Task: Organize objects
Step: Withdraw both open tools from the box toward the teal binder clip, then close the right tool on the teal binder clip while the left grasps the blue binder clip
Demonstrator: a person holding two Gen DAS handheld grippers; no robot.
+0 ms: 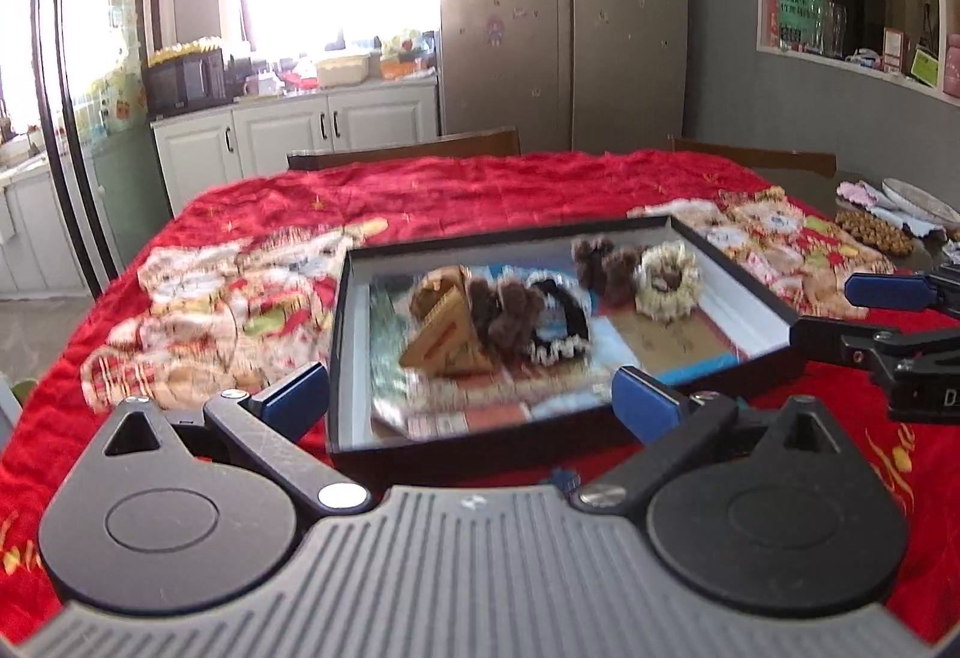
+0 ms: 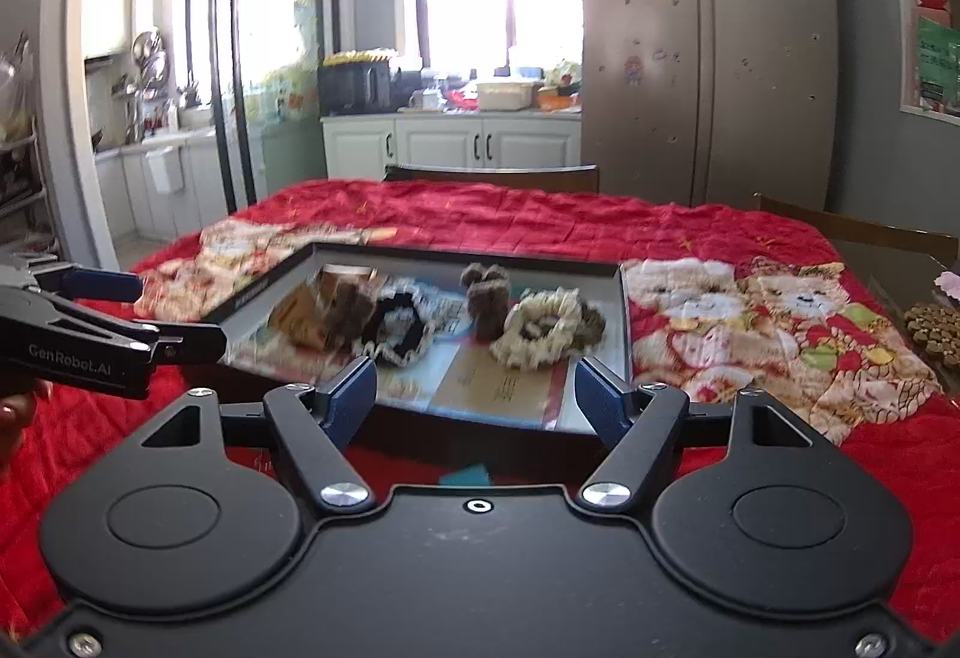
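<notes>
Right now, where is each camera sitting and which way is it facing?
Left wrist: on the left gripper, looking across the red quilt at the black tray of hair accessories; its own open blue fingers show, with the right gripper at the right edge.
Right wrist: on the right gripper, facing the same tray; its open fingers show, the left gripper at left.
Shared: tray, cream scrunchie, quilt, fridge.
</notes>
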